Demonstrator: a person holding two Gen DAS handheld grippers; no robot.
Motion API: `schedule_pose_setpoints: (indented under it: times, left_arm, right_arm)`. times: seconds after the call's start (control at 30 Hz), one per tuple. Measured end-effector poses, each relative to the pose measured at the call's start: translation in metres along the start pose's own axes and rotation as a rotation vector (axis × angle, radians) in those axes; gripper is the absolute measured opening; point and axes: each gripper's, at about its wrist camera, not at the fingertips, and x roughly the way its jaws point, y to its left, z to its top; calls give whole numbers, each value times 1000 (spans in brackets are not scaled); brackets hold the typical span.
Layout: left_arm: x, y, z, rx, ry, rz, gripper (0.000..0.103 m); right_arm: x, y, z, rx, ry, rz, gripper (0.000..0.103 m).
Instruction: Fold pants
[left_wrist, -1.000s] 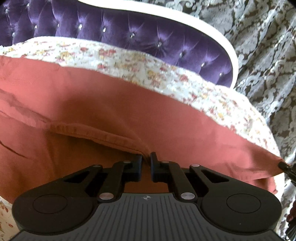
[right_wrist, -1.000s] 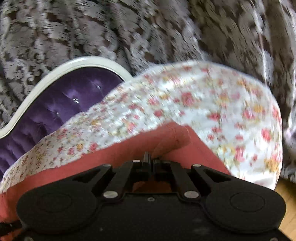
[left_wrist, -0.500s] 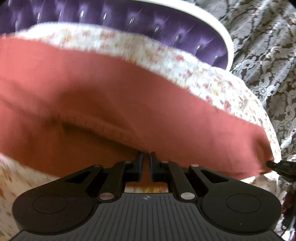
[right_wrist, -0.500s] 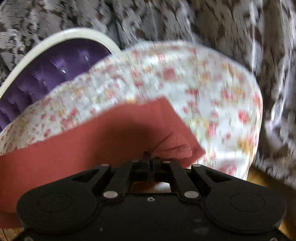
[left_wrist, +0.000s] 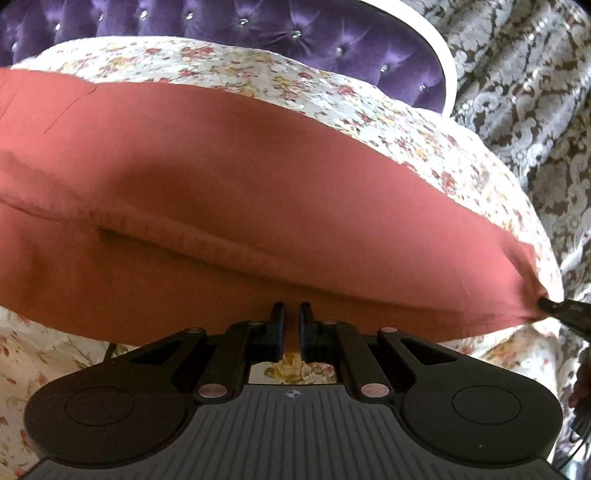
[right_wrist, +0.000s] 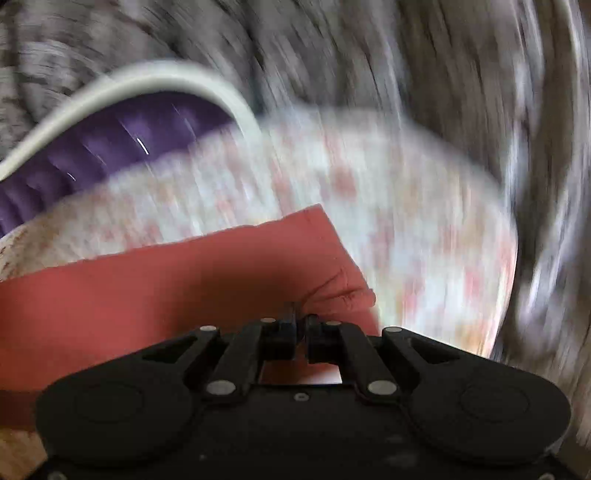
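The rust-red pants (left_wrist: 258, 177) lie stretched across a floral bedsheet (left_wrist: 424, 122). My left gripper (left_wrist: 291, 314) is shut on the near edge of the pants, close to a seam ridge (left_wrist: 192, 240). My right gripper (right_wrist: 300, 319) is shut on the pants' end corner (right_wrist: 332, 291); the right wrist view is blurred by motion. The right gripper's tip (left_wrist: 554, 306) shows at the far right of the left wrist view, pinching that corner. The cloth is lifted slightly between both grippers.
A purple tufted headboard (left_wrist: 258, 26) with a white frame (left_wrist: 439, 48) stands behind the bed. A grey patterned curtain (left_wrist: 535, 92) hangs at the right. The bed's edge drops off near the right gripper, with wooden floor (right_wrist: 18, 454) low in the right wrist view.
Both grippers have pulled the pants toward me and upward. More floral sheet now shows beyond the cloth, and some beneath the left gripper. The right gripper is moving fast.
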Motion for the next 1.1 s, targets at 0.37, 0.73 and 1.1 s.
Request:
schedule_pose_setpoints:
  times: [0.37,0.73,1.1]
  left_arm:
    - [-21,14,6,28,-26,81,10]
    - [-50,104,28,-125,-78,277,25]
    - [-70,189,45,-256,-130,382,28]
  right_arm:
    - [-9,12,3,-52,-20,-109,27]
    - [-65,93,12,-258,-203,63,34]
    - [-62,296,-48,-672,-147,631,36]
